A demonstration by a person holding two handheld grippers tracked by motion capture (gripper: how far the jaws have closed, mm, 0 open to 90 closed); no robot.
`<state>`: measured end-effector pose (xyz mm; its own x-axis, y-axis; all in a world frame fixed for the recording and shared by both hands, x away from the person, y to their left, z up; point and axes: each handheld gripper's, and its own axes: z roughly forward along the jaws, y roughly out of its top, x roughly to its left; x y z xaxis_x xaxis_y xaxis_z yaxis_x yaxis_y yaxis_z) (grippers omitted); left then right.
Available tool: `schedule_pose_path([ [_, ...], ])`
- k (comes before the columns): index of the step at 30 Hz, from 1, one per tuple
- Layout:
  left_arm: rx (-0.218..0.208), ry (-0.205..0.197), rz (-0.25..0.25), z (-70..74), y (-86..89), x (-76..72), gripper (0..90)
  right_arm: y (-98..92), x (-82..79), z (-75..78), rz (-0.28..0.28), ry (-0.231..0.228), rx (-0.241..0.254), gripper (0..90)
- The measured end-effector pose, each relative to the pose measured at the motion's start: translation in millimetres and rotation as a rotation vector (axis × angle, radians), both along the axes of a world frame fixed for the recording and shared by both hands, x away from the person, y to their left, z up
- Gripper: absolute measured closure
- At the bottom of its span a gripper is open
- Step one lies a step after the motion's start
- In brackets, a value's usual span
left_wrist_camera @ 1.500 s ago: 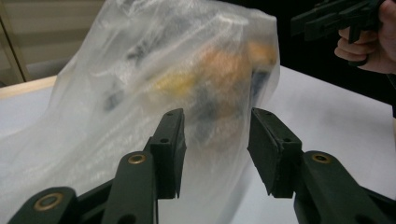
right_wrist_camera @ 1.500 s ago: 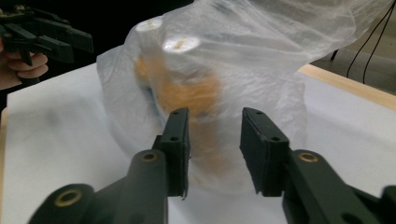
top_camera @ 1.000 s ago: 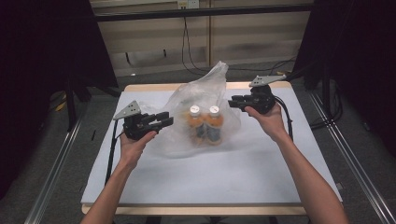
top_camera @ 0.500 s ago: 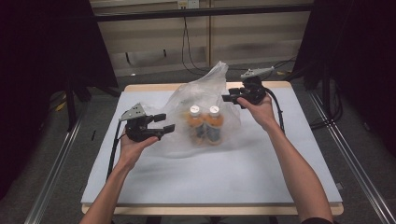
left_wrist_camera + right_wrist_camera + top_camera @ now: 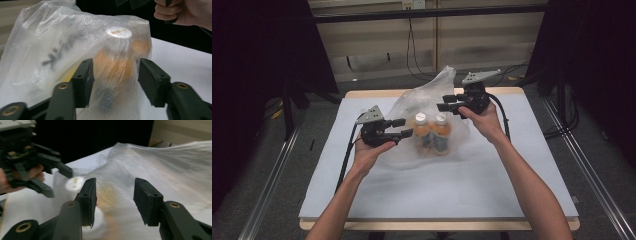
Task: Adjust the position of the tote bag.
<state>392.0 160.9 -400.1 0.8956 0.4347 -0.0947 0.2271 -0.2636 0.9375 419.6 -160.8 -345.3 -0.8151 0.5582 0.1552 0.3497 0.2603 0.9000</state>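
— What has shifted?
— The right gripper [image 5: 451,106] has come in over the plastic bag [image 5: 432,100]; the left gripper [image 5: 404,128] has closed further.
— Fingers?
— Both sets parted, grasping nothing. The bag, holding two bottles [image 5: 432,131], sits mid-desk [image 5: 512,170].

A tabletop [image 5: 362,200] with a pale wooden edge carries a light grey-white covering that spreads over nearly its whole surface. On the covering, toward the far middle, lies a crumpled clear plastic bag [image 5: 432,95], its top rising to a peak. Inside the bag two orange bottles [image 5: 432,131] with white caps stand upright, side by side and touching.
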Motion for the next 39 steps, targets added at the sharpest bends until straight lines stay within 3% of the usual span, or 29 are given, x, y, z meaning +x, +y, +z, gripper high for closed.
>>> schedule_pose_path([
  [11,-0.005,-0.013,-0.004,0.6,-5.9,-1.6,61.8,29.6,0.4,-7.0,0.074,0.04,-0.076,51.6],
  [19,-0.002,-0.004,-0.02,-1.0,-6.9,-1.2,79.3,36.7,3.1,-9.3,0.109,0.047,-0.093,70.7],
  [20,-0.001,-0.002,-0.026,-1.1,-7.2,-1.2,82.1,38.2,2.7,-9.6,0.127,0.047,-0.095,78.8],
  [21,-0.001,-0.002,-0.026,-1.1,-7.2,-1.2,83.5,38.2,2.7,-9.6,0.127,0.047,-0.095,78.8],
  [24,-0.002,0.005,-0.038,-0.9,-7.7,-2.1,88.1,39.4,1.3,-9.6,0.139,0.049,-0.098,90.0],
  [30,-0.003,-0.003,-0.046,0.9,-8.8,-5.1,90.0,37.6,-0.7,-8.2,0.126,0.041,-0.094,90.0],
  [39,-0.02,-0.017,-0.077,8.6,-11.7,-13.3,90.0,28.3,-16.1,1.7,0.112,-0.009,-0.039,90.0],
])
